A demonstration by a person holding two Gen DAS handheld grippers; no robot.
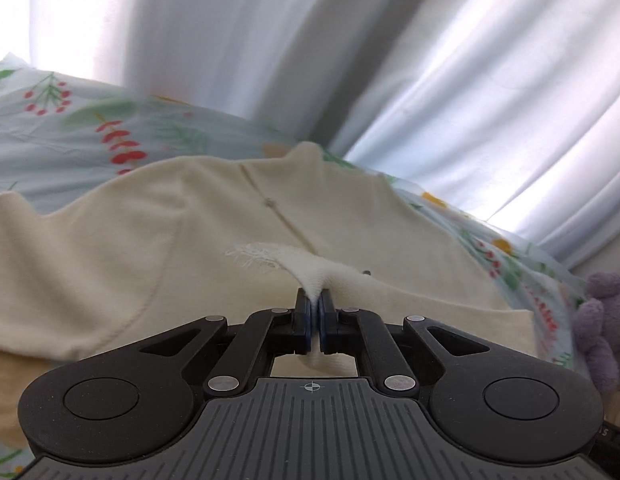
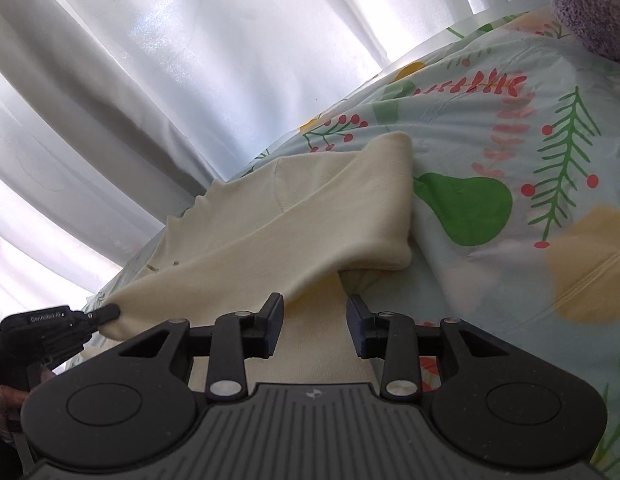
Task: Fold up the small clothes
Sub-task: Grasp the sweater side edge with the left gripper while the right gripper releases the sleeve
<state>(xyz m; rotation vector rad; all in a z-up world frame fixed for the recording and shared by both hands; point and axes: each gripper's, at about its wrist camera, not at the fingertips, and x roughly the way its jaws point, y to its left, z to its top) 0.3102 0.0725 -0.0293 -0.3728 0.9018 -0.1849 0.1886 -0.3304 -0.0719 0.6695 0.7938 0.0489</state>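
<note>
- Left gripper (image 1: pixel 318 307) was pinched tight on a bunched bit of the cream garment (image 1: pixel 150 240); blue pads pressed together w/ cloth squeezed up between them.
- From the right wrist view, same left gripper (image 2: pixel 110 313) showed at frame's left edge, tip gripping the garment's (image 2: pixel 310 216) near corner, cloth pulled taut from there.
- Garment lay on the floral sheet (image 1: pixel 50 128), spread wide across the left view; a seam ran diagonally up its middle, w/ a frayed white patch (image 1: pixel 254 256) just left of the pinch.
- In the right view the garment was folded over on itself: upper layer ran from the left gripper's tip up to a rounded fold near the green pear print (image 2: pixel 466 208).
- Right gripper (image 2: pixel 315 326) was open, fingers well apart, nothing between them but cloth underneath; a paler cream layer lay below the gap.
- Couldn't tell if the right fingertips (image 2: pixel 275 312) touched the cloth or hovered just over it.
- Sheet (image 2: pixel 530 140) was pale blue w/ red berries, green fronds, yellow blobs.
- White curtain (image 1: pixel 310 40) hung behind the bed in both views, folds backlit.
- Purple plush toy (image 1: pixel 602 320) sat at the right edge of the left view, beside the sheet; in the right view it (image 2: pixel 590 4) showed at top-right corner.
</note>
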